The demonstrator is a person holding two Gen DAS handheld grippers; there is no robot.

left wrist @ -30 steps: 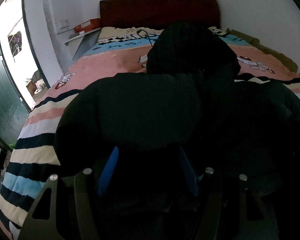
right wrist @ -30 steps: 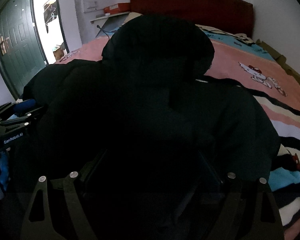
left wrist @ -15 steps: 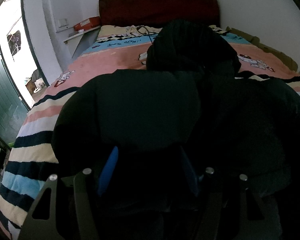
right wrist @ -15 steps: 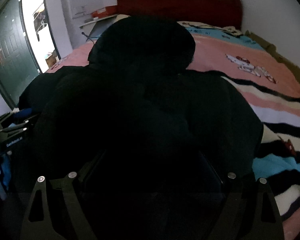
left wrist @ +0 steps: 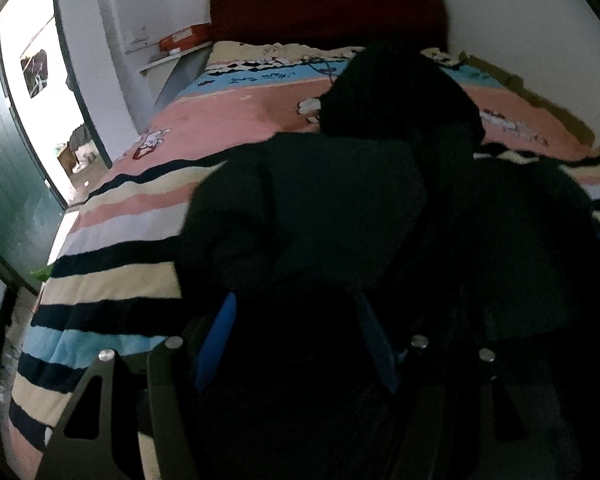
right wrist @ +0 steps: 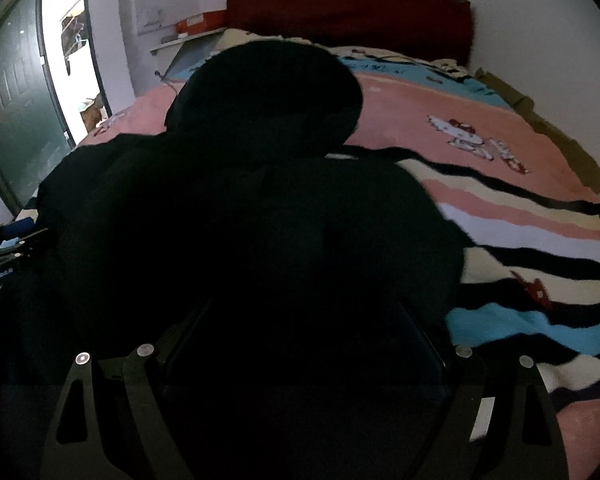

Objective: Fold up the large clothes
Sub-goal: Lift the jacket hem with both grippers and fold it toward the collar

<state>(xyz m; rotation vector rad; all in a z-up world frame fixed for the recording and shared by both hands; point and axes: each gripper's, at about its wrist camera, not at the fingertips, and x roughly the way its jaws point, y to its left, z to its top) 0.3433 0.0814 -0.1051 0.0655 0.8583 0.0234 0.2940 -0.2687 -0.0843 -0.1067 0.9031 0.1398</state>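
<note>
Landmark: the dark red headboard (left wrist: 328, 8) at the far end of the bed; every place below is given from it.

Left gripper (left wrist: 296, 344): at the foot end, opposite the headboard. Its blue fingers (left wrist: 216, 344) stand apart with black cloth bunched between and over them. I cannot tell whether they pinch the cloth or merely sit under it.

Black hooded coat (left wrist: 340, 208): lies on the striped blanket (left wrist: 112, 248), long axis running from the grippers straight toward the headboard. The hood (left wrist: 400, 92) is the end nearest the headboard; the hem end is at the jaws. A folded-in flap covers the body on the left side.

Right gripper (right wrist: 304, 344): also at the foot end, level with the left one, so neither is nearer the hood. Its fingers are lost in dark fabric; open or closed, I cannot tell.

Right side of coat (right wrist: 380, 220): ends in a rounded edge, with bare blanket beyond it.

Relation that counts: the coat lies directly ahead of both grippers, lengthwise. My judgement is that the next fold carries the hem end forward toward the headboard, both hands travelling together.

Risk: thick cloth may slide off one jaw and skew the fold.
</note>
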